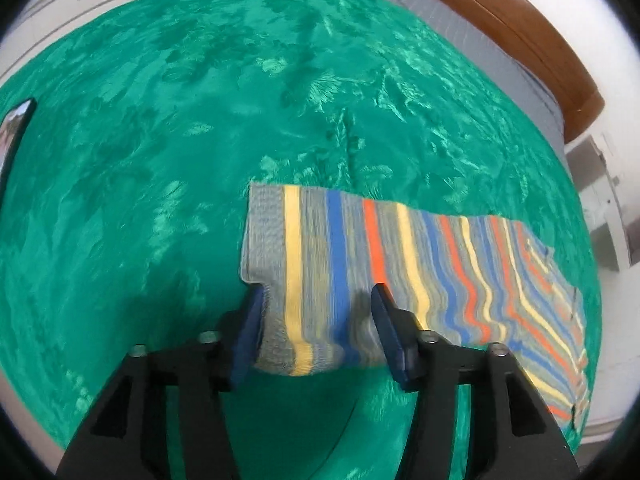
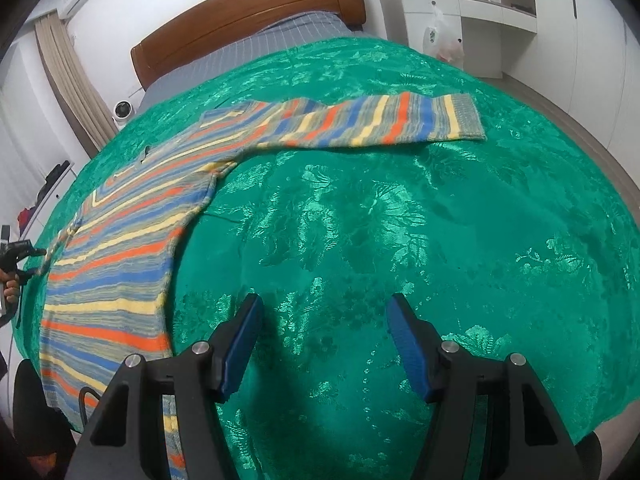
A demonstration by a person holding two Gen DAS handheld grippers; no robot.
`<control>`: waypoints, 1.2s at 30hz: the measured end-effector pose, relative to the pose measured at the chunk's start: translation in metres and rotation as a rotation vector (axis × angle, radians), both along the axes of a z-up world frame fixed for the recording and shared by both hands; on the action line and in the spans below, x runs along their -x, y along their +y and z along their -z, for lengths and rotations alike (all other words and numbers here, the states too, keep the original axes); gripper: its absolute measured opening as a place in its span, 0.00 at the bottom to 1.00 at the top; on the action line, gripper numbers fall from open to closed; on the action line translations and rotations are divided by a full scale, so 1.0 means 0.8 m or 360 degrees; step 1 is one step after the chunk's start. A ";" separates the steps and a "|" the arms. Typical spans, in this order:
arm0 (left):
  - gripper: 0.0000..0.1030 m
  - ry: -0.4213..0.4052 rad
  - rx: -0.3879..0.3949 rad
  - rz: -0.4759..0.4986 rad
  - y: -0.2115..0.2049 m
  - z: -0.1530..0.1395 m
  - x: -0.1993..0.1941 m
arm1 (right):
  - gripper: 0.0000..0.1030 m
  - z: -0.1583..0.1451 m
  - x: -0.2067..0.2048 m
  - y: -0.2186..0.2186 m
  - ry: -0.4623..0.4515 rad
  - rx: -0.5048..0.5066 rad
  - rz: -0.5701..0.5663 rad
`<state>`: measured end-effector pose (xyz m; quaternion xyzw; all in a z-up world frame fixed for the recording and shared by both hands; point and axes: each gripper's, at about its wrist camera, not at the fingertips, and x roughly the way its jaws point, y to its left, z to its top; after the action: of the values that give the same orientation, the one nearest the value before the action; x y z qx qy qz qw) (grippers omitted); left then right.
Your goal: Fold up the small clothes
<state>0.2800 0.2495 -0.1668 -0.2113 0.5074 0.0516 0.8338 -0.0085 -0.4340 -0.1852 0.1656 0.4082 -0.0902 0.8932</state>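
Observation:
A small striped sweater (image 2: 116, 256) in grey, blue, orange and yellow lies flat on a green patterned bedspread (image 2: 400, 220). One sleeve (image 2: 360, 124) stretches out toward the far right. In the left wrist view the other sleeve (image 1: 340, 264) lies on the cloth, its cuff end between the fingers of my left gripper (image 1: 316, 300), whose jaws stand open around it. My right gripper (image 2: 324, 312) is open and empty over bare bedspread, to the right of the sweater body. The other gripper (image 2: 16, 256) shows at the left edge by the sweater.
A wooden headboard (image 2: 248, 12) and grey sheet (image 2: 256, 52) lie at the bed's far end. A white cabinet (image 2: 452, 24) with a hanging bag stands at the back right. A small white camera (image 2: 122, 112) and curtain are at the left. A dark phone (image 1: 16, 132) lies on the left of the bedspread.

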 end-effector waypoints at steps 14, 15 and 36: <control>0.11 0.0013 -0.0221 -0.0115 0.018 0.008 0.031 | 0.62 0.002 -0.001 -0.004 -0.0022 0.0015 0.0047; 0.18 -0.0011 -0.0233 -0.0087 0.011 0.002 0.042 | 0.62 0.001 0.001 -0.005 -0.0030 0.0019 0.0058; 0.99 -0.0297 -0.0393 0.0337 -0.134 0.020 0.189 | 0.76 -0.009 0.024 -0.016 -0.0181 0.0112 0.0289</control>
<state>0.1288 0.1426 -0.1824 -0.0565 0.4370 0.0056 0.8977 -0.0275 -0.4468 -0.1784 0.1752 0.3369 -0.1756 0.9083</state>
